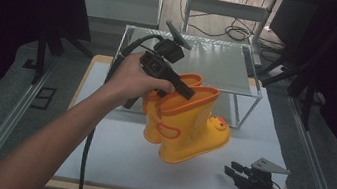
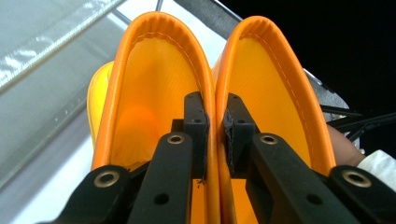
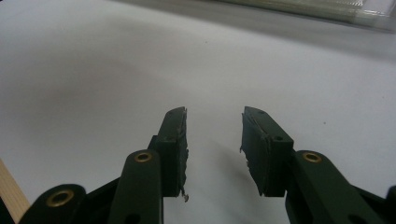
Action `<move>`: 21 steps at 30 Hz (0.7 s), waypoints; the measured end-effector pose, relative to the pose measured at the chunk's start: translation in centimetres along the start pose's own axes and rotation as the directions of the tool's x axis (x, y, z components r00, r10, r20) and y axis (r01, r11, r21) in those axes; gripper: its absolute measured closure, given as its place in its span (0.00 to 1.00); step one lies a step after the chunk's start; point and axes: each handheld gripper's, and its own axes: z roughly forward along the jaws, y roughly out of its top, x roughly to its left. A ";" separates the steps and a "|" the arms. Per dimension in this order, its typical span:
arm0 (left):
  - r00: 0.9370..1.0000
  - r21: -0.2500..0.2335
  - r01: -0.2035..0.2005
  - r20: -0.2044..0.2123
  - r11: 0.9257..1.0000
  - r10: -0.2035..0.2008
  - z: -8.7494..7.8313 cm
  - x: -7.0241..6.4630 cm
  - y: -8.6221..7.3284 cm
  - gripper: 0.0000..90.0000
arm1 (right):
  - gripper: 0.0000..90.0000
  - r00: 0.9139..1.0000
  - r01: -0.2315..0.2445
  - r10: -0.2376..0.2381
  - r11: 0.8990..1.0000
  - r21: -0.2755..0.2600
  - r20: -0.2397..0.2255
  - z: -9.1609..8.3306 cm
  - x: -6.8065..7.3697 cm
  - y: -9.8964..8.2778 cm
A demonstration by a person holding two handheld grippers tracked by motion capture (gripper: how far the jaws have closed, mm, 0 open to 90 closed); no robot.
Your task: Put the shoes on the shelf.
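Up off the white table (image 1: 111, 159), the left gripper (image 1: 183, 90) clamps both rims of 2 yellow boots (image 1: 187, 125); the right gripper (image 1: 234, 171) rests with jaws apart.

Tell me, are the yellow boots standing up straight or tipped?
Tipped. The yellow boots hang tilted above the white table, pinched together at their rims by the left gripper.
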 end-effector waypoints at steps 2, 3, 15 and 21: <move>1.000 -0.010 0.000 0.004 1.000 0.000 -0.3 -0.1 0.6 0.92 | 0.66 1.000 0.000 0.000 1.000 -0.004 0.002 0.0 -0.1 0.0; 1.000 -0.016 0.001 0.010 1.000 0.000 -0.5 -0.1 0.8 0.92 | 0.66 1.000 0.000 0.000 1.000 -0.003 0.004 -0.1 -0.1 0.0; 0.998 -0.115 0.055 0.023 0.992 -0.052 -2.3 0.4 5.1 0.92 | 0.66 1.000 -0.013 0.013 1.000 -0.010 0.010 -0.3 -0.5 -0.2; 0.997 -0.134 0.082 0.001 0.988 -0.083 -2.4 1.2 7.6 0.92 | 0.66 1.000 -0.024 0.024 1.000 -0.014 0.012 -0.4 -0.7 -0.3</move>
